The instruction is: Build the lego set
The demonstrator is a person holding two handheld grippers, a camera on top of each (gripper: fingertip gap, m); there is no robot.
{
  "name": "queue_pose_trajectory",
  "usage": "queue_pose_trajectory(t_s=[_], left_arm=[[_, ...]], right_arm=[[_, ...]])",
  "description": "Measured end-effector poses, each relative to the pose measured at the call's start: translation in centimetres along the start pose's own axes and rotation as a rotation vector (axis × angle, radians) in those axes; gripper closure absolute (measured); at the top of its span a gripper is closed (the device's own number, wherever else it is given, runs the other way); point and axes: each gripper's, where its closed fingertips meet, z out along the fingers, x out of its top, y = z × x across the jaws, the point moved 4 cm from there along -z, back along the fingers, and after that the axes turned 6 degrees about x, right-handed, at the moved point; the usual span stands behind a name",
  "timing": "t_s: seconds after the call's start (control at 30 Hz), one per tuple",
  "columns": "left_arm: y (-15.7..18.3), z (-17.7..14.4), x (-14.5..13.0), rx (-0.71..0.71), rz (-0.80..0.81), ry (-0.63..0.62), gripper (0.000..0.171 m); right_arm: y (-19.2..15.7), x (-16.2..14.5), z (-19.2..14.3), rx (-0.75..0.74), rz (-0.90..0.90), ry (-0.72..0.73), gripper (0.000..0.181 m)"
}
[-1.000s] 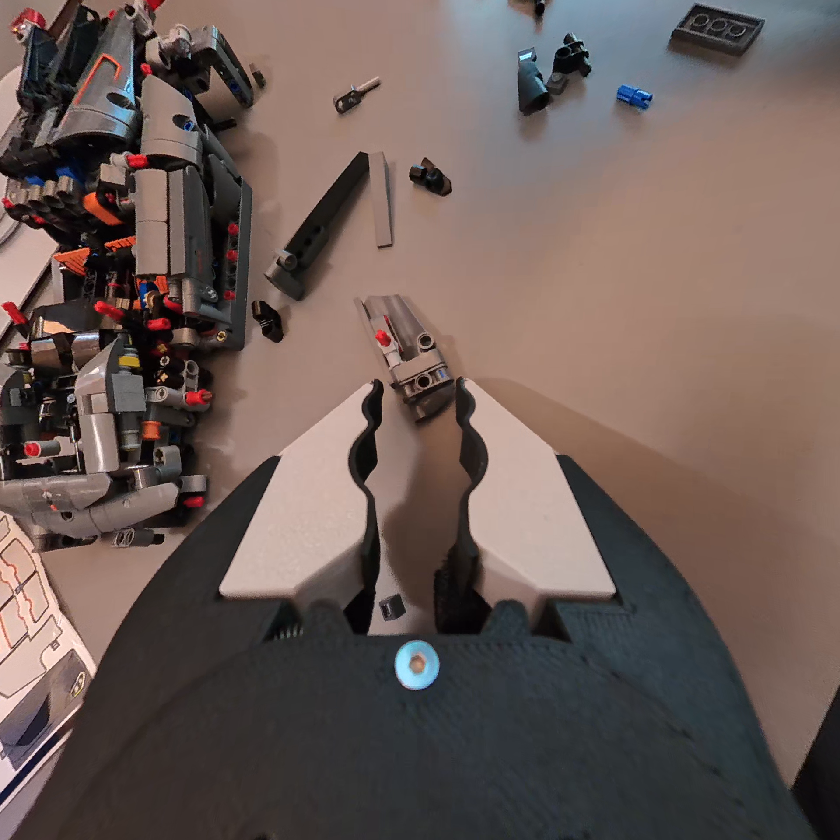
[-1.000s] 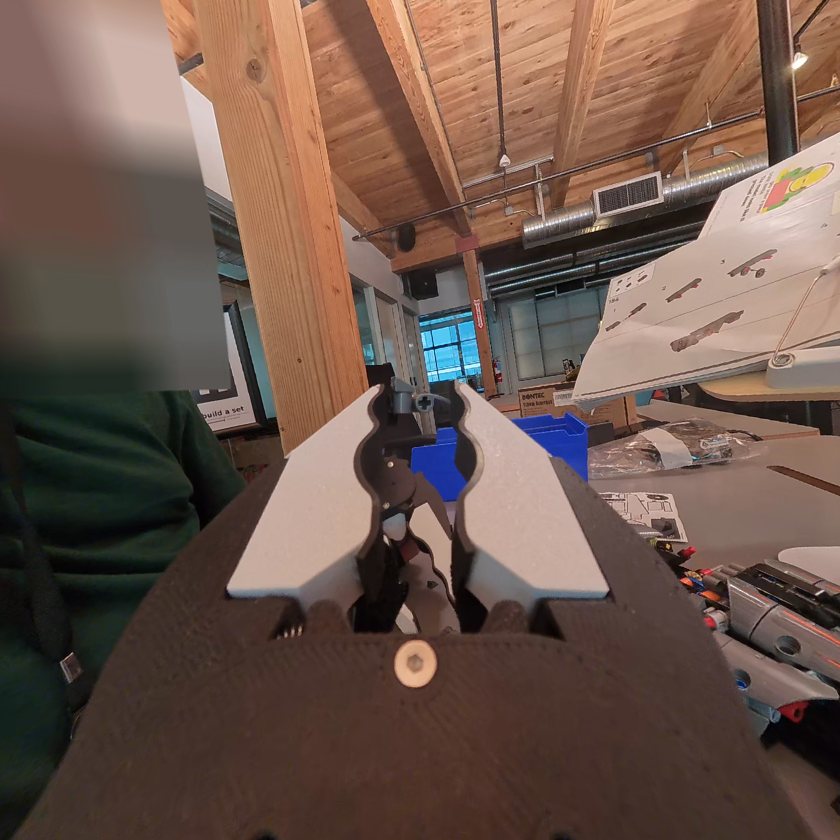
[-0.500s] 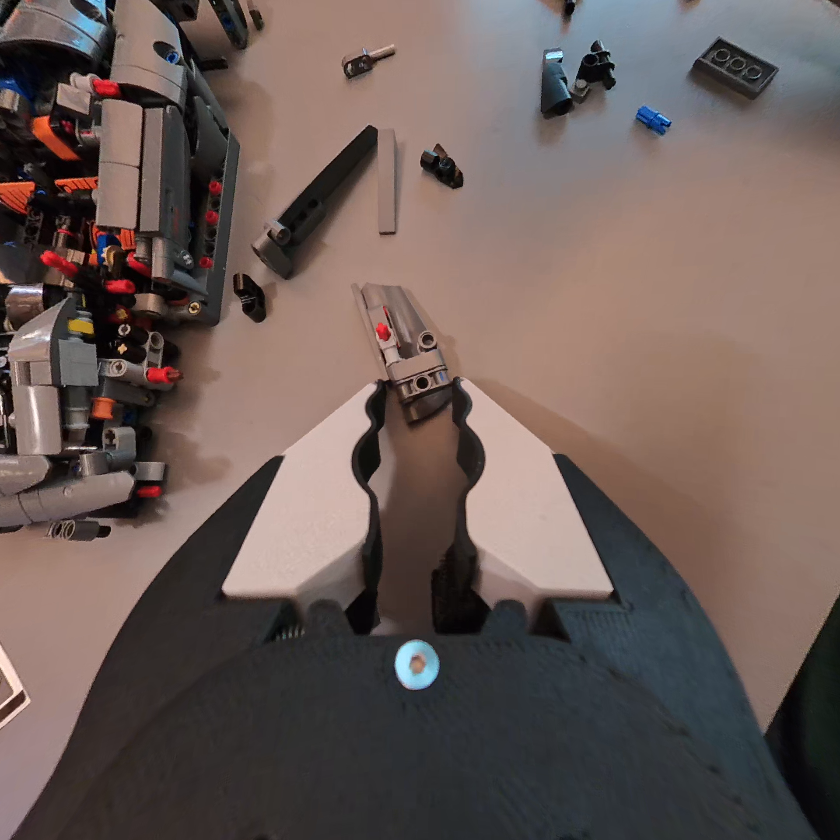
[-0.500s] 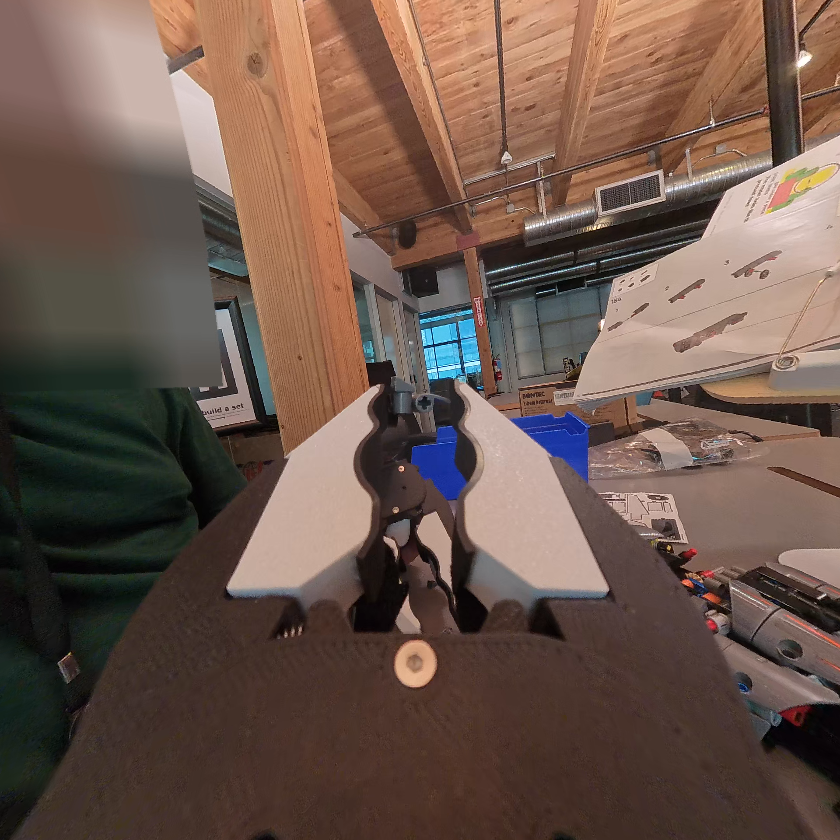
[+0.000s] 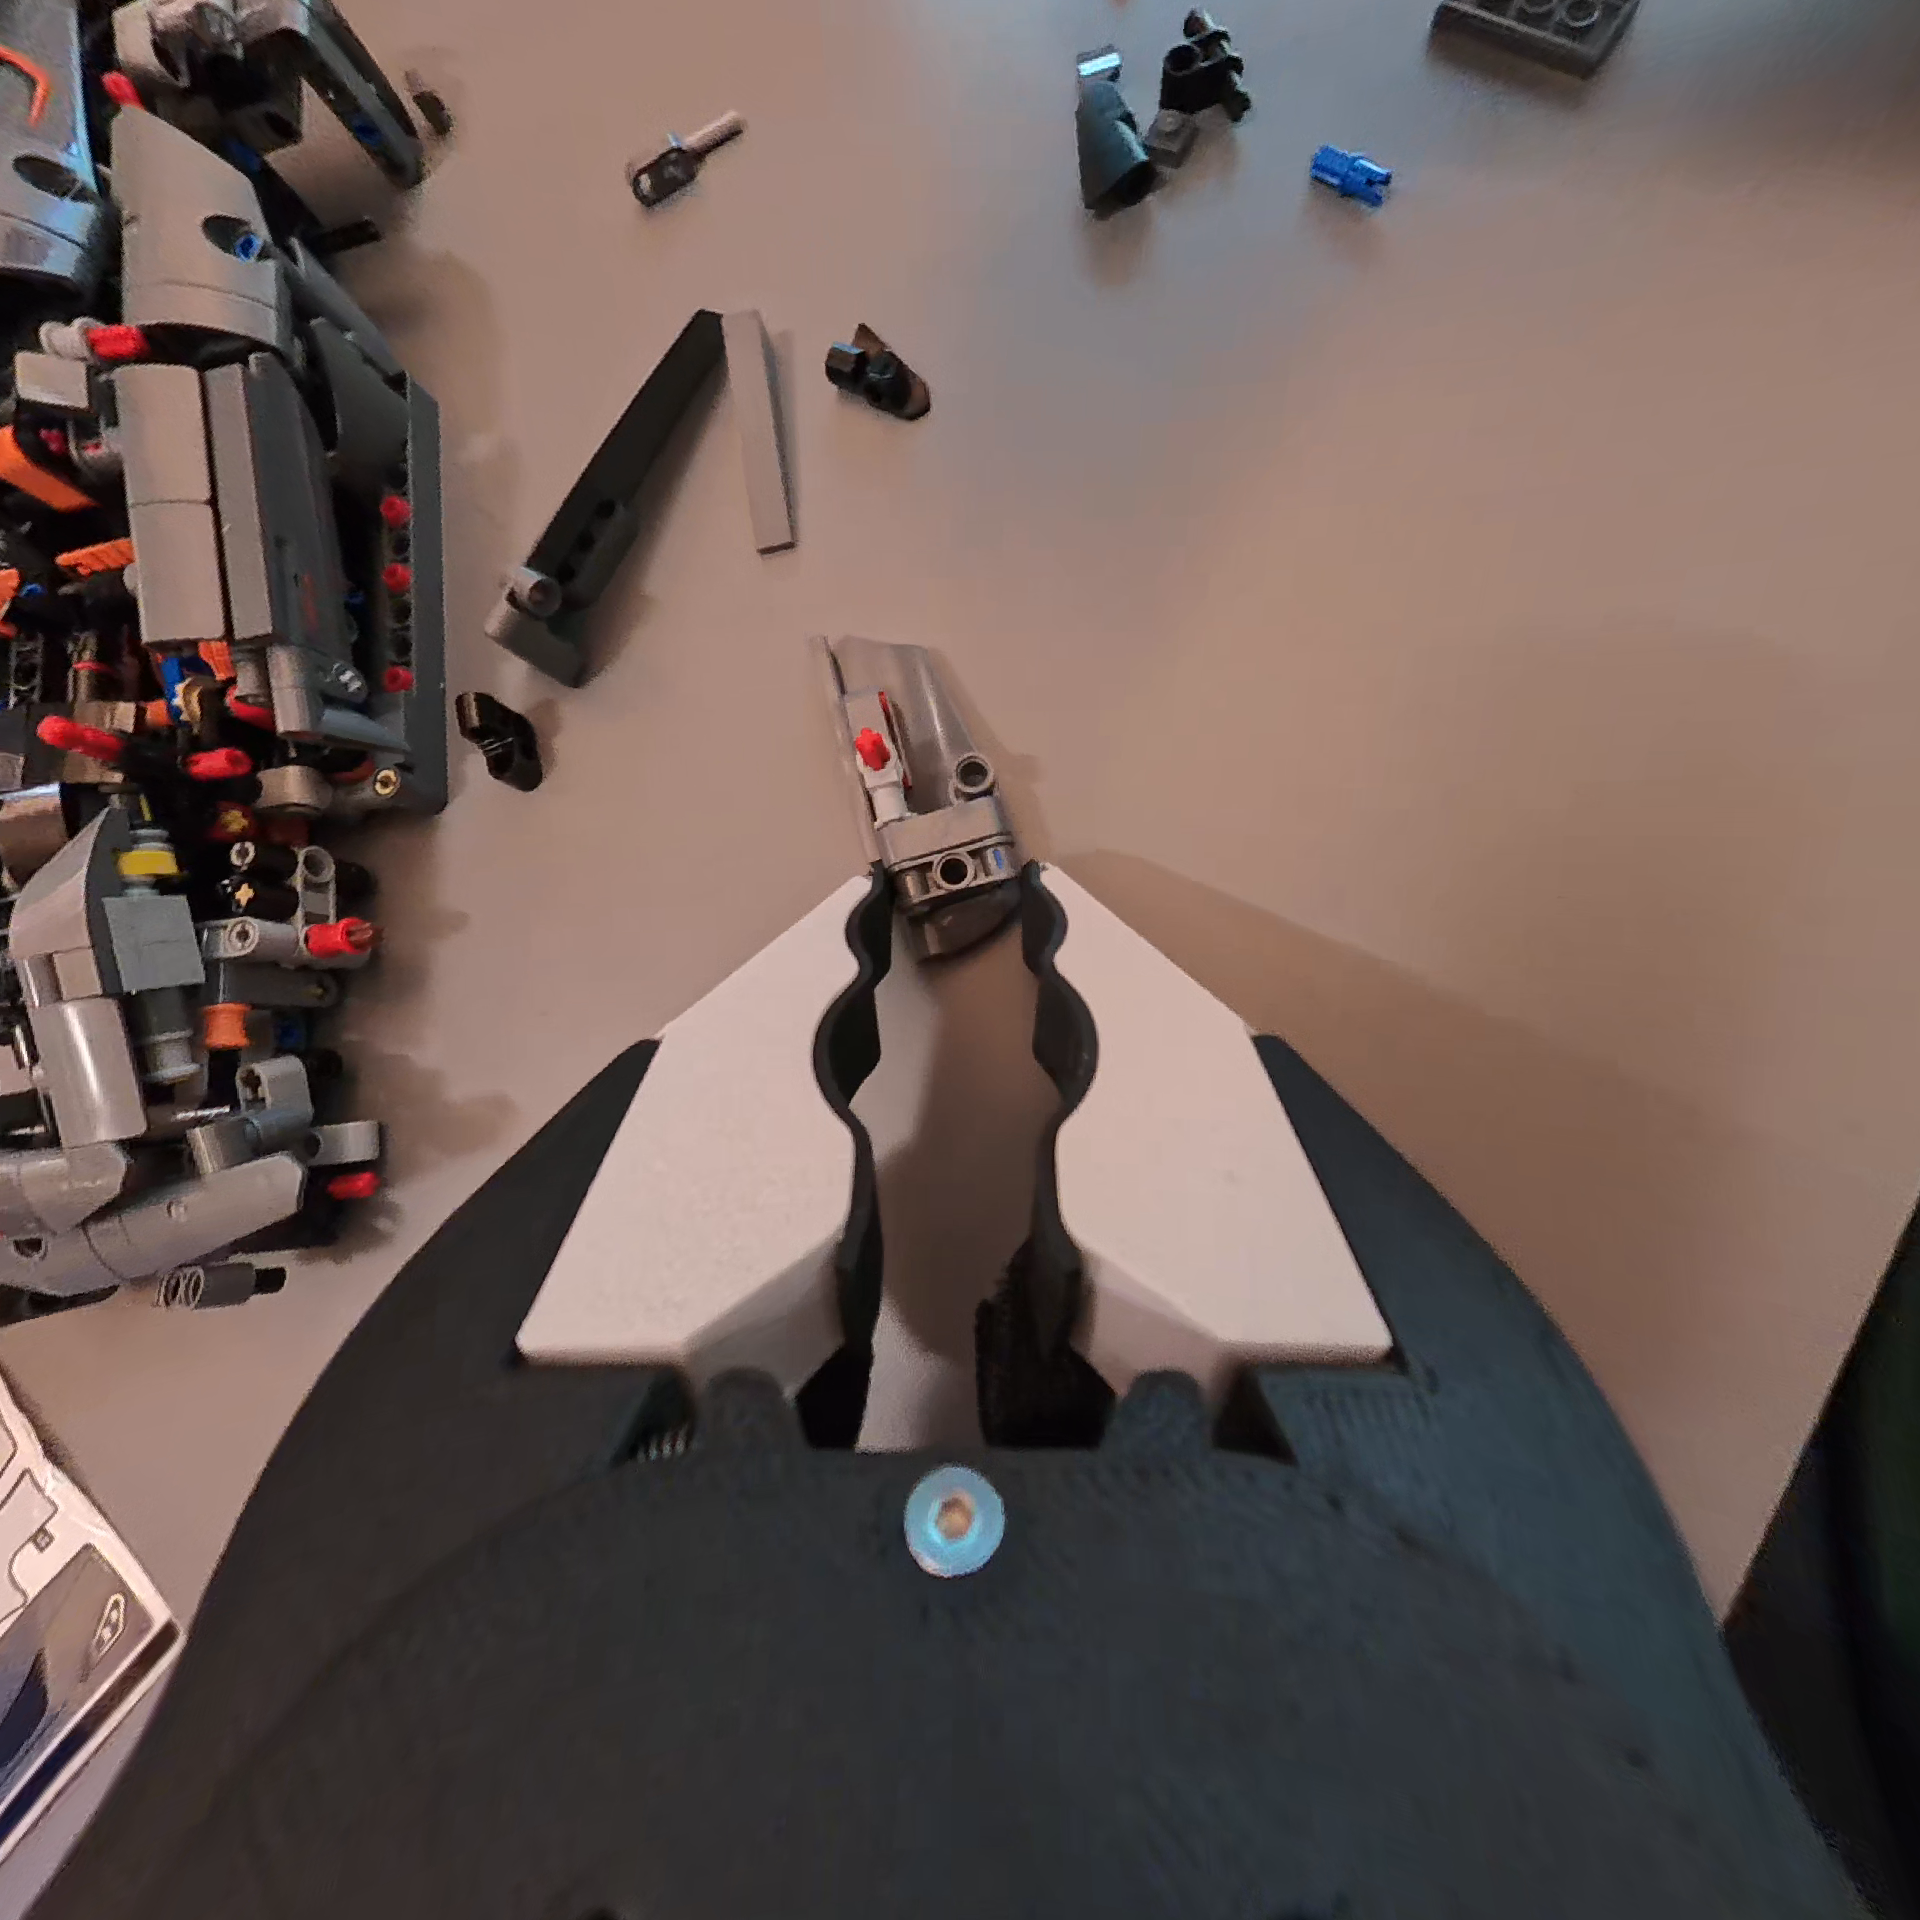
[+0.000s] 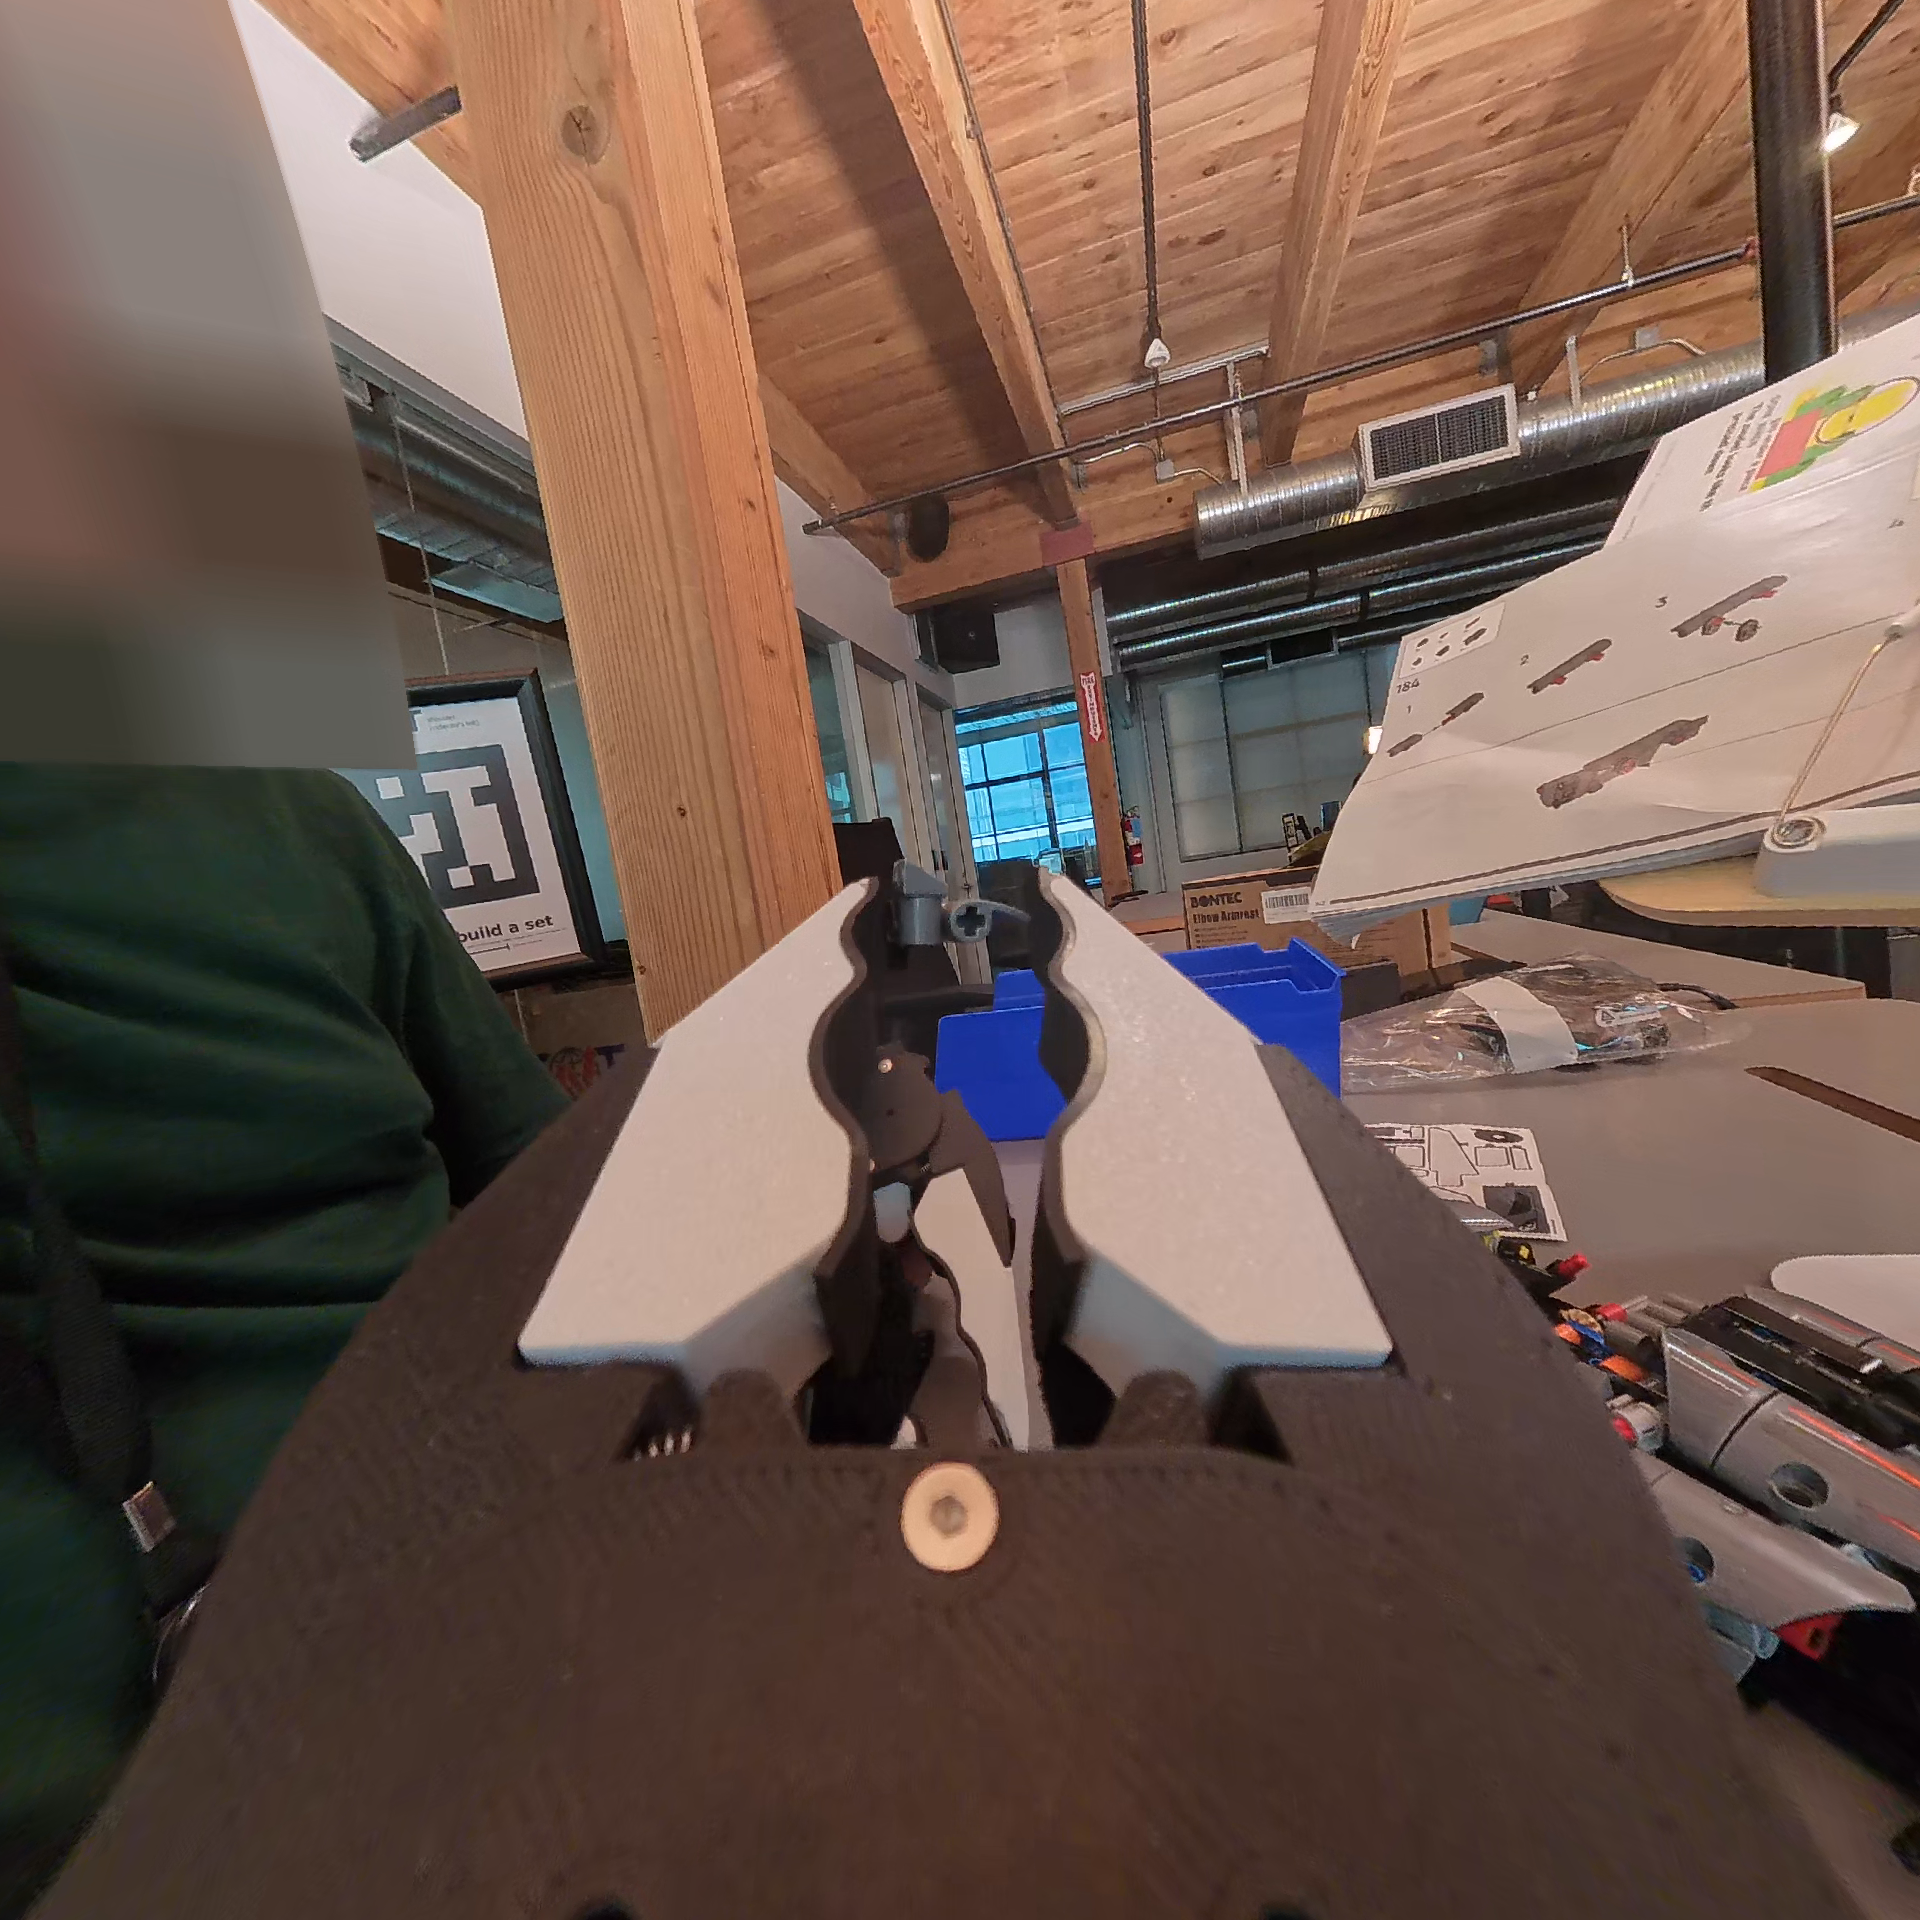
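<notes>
A small grey sub-assembly [image 5: 920, 769] with a red pin lies on the tan table [image 5: 1403, 675]. My left gripper [image 5: 953, 888] is open, low over the table. Its fingertips straddle the near end of that sub-assembly, very close on both sides. My right gripper [image 6: 961, 904] is raised off the table and points out into the room. It is shut on a black and grey Technic piece [image 6: 914, 1101], whose grey connector end [image 6: 940, 920] sits between the fingertips. The big grey, black and orange model [image 5: 208, 623] lies left of the left gripper; it also shows in the right wrist view [image 6: 1766, 1403].
Loose parts lie beyond the left gripper: a long black beam [image 5: 613, 499], a grey tile [image 5: 764, 431], black connectors [image 5: 878, 374], a blue pin [image 5: 1349, 177]. A sticker sheet [image 5: 62, 1621] is near left. An open instruction booklet [image 6: 1662, 675], a blue bin [image 6: 1247, 1008], a wooden post [image 6: 644, 520] and a person in green [image 6: 208, 1039] face the right gripper. Across from one pair of fingers to the other is roughly 20 cm. From my left tips it is roughly 10 cm to the grey tile [image 5: 764, 431]; from my right, 20 cm.
My left gripper has moved forward, so the grey sub-assembly's near end now sits between its fingertips. The right gripper has barely moved and still holds its piece.
</notes>
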Motion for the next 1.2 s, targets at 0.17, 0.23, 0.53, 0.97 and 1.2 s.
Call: queue_pose_trajectory(t_s=[0.17, 0.23, 0.53, 0.97, 1.2], left_arm=[[0.4, -0.2, -0.1, -0.033, -0.006, -0.001, 0.147], [0.4, -0.3, 0.1, -0.048, -0.040, 0.017, 0.141], [0.3, 0.4, 0.3, -0.062, -0.117, -0.012, 0.139], [0.3, 0.3, 0.4, -0.020, -0.035, -0.016, 0.144], [-0.6, 0.0, 0.2, 0.100, 0.088, -0.069, 0.144]], right_arm=[[0.0, 0.0, 0.1, 0.001, -0.001, -0.005, 0.157], [0.0, 0.0, 0.1, 0.001, -0.001, -0.003, 0.157], [0.0, -0.1, 0.1, 0.003, 0.002, -0.005, 0.157], [0.0, 0.0, 0.1, -0.001, 0.002, -0.002, 0.157], [0.0, 0.0, 0.2, -0.001, 0.000, -0.007, 0.157]])
